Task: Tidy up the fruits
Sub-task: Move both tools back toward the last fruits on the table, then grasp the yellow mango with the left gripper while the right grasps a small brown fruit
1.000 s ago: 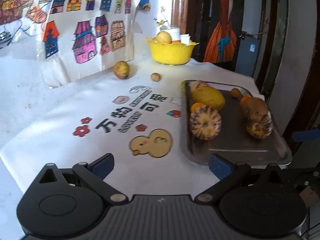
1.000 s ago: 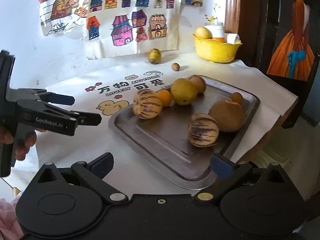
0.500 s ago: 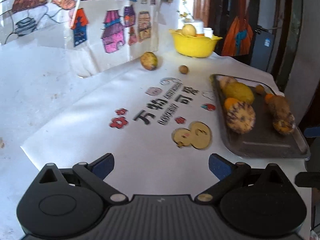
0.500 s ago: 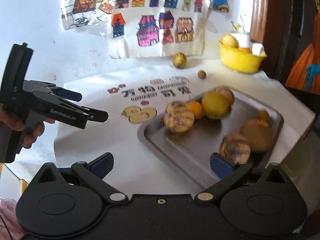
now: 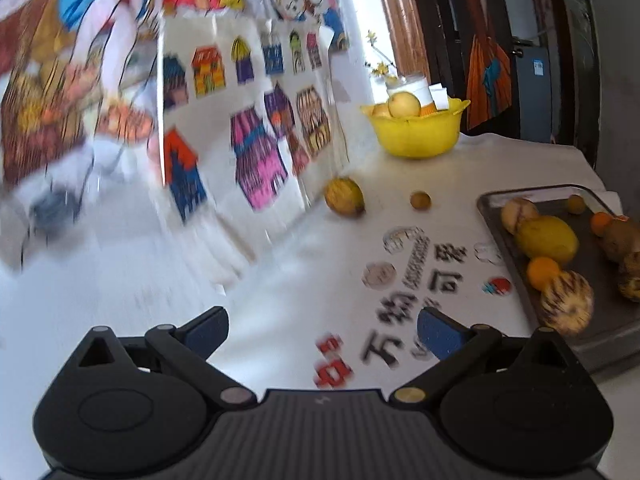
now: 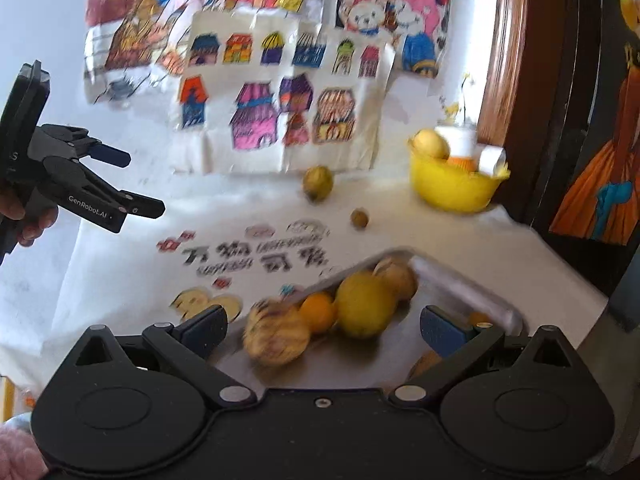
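From the left wrist, the left claw [image 5: 322, 330] stands with its blue-tipped fingers wide apart and nothing between them, over the white printed cloth [image 5: 280, 264] that covers the counter; the metal tray [image 5: 516, 240] lies at the right, carrying a large yellow fruit [image 5: 546, 238], a small orange [image 5: 542, 272], a striped melon [image 5: 566, 302] at its near end and several brownish fruits along its far side; well apart from the tray, a yellow-green fruit [image 5: 344, 196] and a small brown fruit [image 5: 420, 200] lie loose on the cloth near the drawings on the wall [image 5: 256, 152]; the yellow bowl [image 5: 416, 132] at the back holds a pale round fruit [image 5: 404, 104] and a white cup.

From the right wrist, the right claw [image 6: 322, 330] is likewise spread and empty, low over the tray [image 6: 460, 280]; the striped melon [image 6: 276, 334], blurred, the orange [image 6: 318, 312] and the yellow fruit [image 6: 362, 304] sit in a row just ahead of it, touching one another; the left claw [image 6: 138, 182] shows at the left edge, fingers parted, gripped by a hand [image 6: 28, 220]; the two loose fruits [image 6: 318, 182] and the bowl [image 6: 452, 188] lie beyond.
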Motion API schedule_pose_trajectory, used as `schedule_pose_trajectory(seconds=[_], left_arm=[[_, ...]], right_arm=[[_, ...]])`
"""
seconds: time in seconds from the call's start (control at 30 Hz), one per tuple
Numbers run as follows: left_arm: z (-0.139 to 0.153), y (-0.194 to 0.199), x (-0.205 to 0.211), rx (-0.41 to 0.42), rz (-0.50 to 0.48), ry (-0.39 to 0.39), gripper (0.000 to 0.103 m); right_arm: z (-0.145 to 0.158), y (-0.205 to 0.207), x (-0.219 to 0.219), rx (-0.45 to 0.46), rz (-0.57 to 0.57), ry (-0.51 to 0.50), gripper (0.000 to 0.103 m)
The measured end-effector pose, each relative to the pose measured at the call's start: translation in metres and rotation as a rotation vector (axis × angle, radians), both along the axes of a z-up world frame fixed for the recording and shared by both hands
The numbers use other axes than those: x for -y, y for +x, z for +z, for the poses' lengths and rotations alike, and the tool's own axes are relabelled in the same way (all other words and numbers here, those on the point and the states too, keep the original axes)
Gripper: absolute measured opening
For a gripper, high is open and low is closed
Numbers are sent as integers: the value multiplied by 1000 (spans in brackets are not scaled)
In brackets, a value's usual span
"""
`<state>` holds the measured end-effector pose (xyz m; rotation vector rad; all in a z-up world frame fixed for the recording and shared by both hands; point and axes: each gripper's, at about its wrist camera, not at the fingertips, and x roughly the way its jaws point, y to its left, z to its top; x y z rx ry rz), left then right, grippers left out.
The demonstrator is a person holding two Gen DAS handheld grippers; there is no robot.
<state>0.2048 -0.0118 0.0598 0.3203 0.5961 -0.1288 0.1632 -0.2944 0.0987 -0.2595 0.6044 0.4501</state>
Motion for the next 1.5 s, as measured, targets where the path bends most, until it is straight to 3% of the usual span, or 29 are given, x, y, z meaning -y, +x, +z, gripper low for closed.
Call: schedule_pose_trajectory(seconds=[0.13, 0.23, 0.33, 0.67, 0.8, 1.07, 1.23, 1.5], left_arm=[[16, 30, 4, 13, 8, -18, 103], [26, 61, 8, 8, 29, -91, 103], [28, 94, 18, -1, 40, -102, 103], [1, 189, 57, -63, 65, -84, 103], [-19, 214, 70, -81, 86, -96, 103], [-53, 250, 73, -121, 160, -102, 102], [-62, 261, 67, -145, 162, -149, 99], [-66, 283, 60, -187, 223, -259, 88]], right_arm=[[26, 26, 7, 108, 35, -2, 102], [42, 57, 9, 125, 81, -7, 102], [46, 86, 8, 143, 111, -71, 102], [-7, 179, -17, 95, 211, -261, 102], [-31, 209, -26, 43, 218, -265, 101], [-62, 253, -37, -62, 290, -218, 86], [-72, 266, -48, -123, 349, -230, 61], [-80, 287, -66, -180, 374, -232, 52]])
